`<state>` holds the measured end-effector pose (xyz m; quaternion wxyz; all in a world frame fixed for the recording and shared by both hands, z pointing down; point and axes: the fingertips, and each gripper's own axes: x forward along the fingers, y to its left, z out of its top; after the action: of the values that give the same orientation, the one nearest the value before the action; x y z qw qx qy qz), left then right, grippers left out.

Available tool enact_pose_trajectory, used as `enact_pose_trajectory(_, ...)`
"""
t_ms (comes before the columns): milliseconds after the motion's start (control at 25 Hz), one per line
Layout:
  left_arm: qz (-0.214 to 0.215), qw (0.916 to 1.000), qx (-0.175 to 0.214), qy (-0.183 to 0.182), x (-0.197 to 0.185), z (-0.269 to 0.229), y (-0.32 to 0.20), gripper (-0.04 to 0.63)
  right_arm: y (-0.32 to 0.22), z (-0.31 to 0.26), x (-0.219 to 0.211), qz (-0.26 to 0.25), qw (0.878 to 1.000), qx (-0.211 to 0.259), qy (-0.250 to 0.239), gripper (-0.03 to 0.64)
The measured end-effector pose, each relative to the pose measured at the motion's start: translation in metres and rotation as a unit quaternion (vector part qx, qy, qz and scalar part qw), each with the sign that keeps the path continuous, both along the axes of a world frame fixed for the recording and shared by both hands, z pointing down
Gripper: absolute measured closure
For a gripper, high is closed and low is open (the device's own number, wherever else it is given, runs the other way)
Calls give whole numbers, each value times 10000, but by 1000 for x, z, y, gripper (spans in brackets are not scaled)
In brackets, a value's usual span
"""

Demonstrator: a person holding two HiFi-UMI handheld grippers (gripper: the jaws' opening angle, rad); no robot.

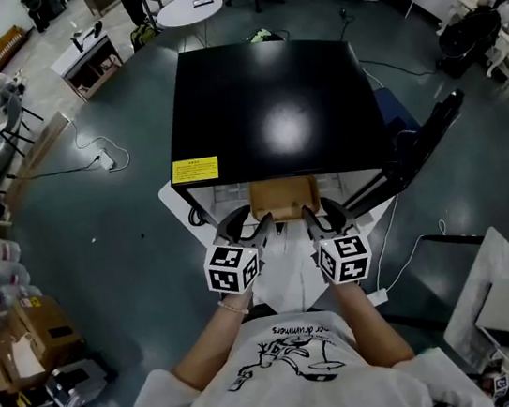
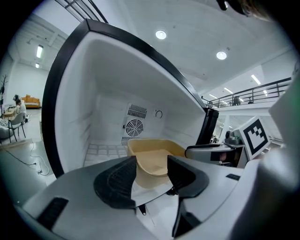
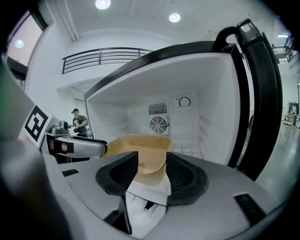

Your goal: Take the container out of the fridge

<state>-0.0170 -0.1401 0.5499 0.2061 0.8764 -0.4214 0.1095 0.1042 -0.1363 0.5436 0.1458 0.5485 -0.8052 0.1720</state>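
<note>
Big hall, teal-grey floor [image 1: 131,264]. Nearest: person's white printed T-shirt [image 1: 289,373], forearms out front. Left gripper [image 1: 246,225] and right gripper [image 1: 318,217] side by side, marker cubes up, over a white table [image 1: 176,198]. Both have jaws spread, nothing pinched. Just past the tips: tan rectangular open-top plastic container [image 1: 284,198], at the mouth of the small black fridge [image 1: 268,101], on its white floor. Near wall shows thru each jaw gap; pad contact unclear. Black fridge door [image 1: 421,146] swung open to the right. Round fan vent [image 2: 133,127] on the back wall.
</note>
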Motion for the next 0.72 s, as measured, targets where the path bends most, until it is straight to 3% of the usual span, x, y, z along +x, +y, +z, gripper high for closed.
enact_pose_trajectory(720, -23, 10000, 85, 25, -5, -9, 24, 377, 25, -6, -6, -7, 9999, 91, 77, 439)
